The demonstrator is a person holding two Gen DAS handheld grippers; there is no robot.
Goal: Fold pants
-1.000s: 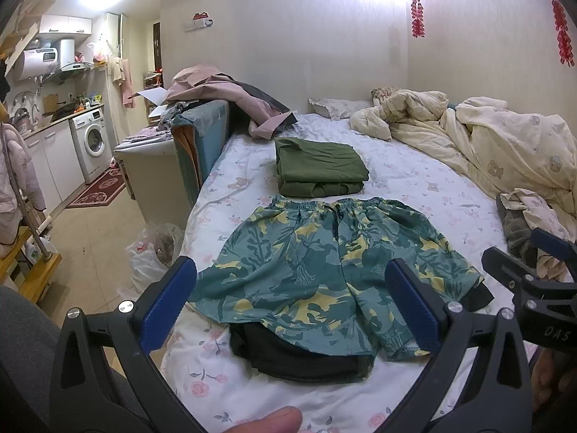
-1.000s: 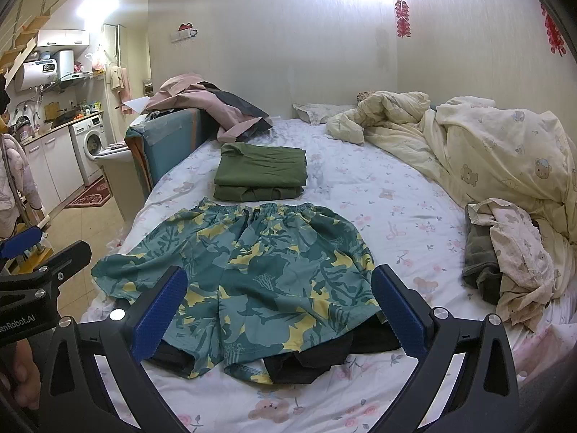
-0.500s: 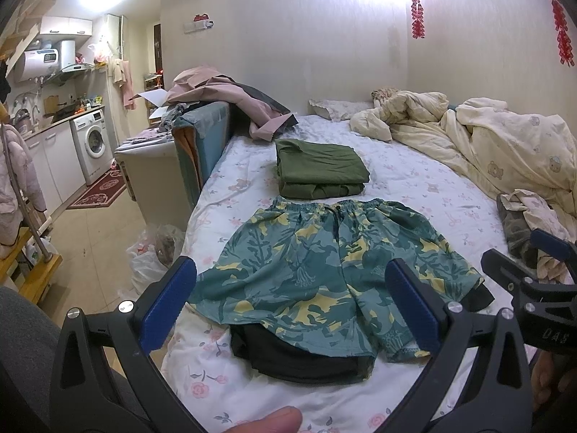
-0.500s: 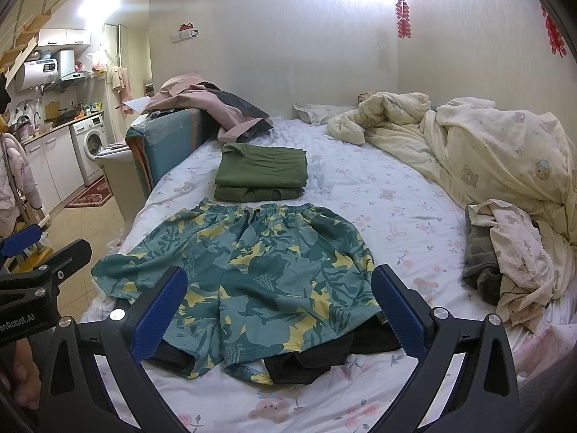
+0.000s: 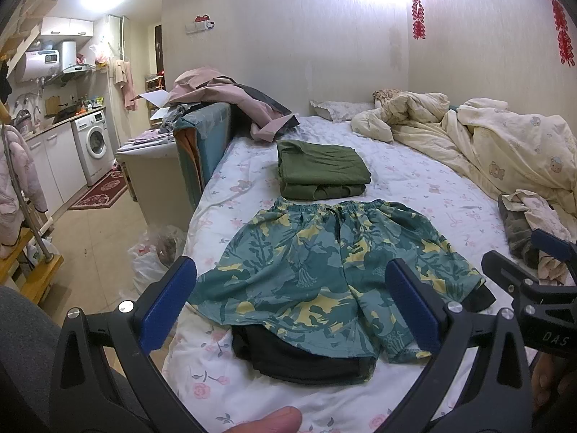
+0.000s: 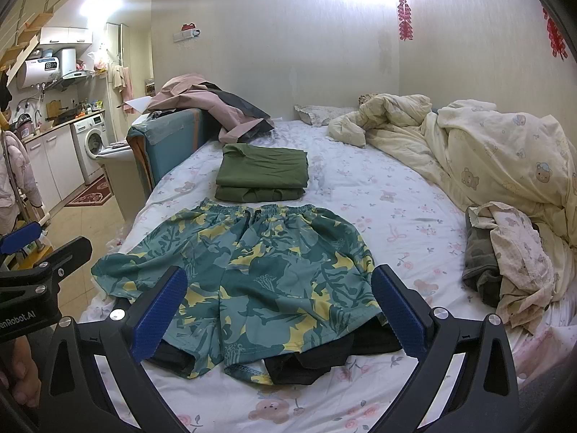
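Green and yellow leaf-print shorts (image 5: 324,270) lie spread flat on the bed, waistband away from me, over a black garment (image 5: 299,357) that sticks out under the leg hems. They also show in the right wrist view (image 6: 245,270), as does the black garment (image 6: 306,364). My left gripper (image 5: 288,303) is open and empty, held above the near edge of the shorts. My right gripper (image 6: 277,306) is open and empty, also short of the hems. Each gripper shows at the edge of the other's view.
Folded olive-green pants (image 5: 321,169) lie beyond the shorts' waistband. A crumpled cream duvet (image 6: 487,151) fills the bed's right side, with a small heap of clothes (image 6: 505,252) near it. A teal headboard with pink clothes (image 5: 216,108) stands left; the floor drops off left.
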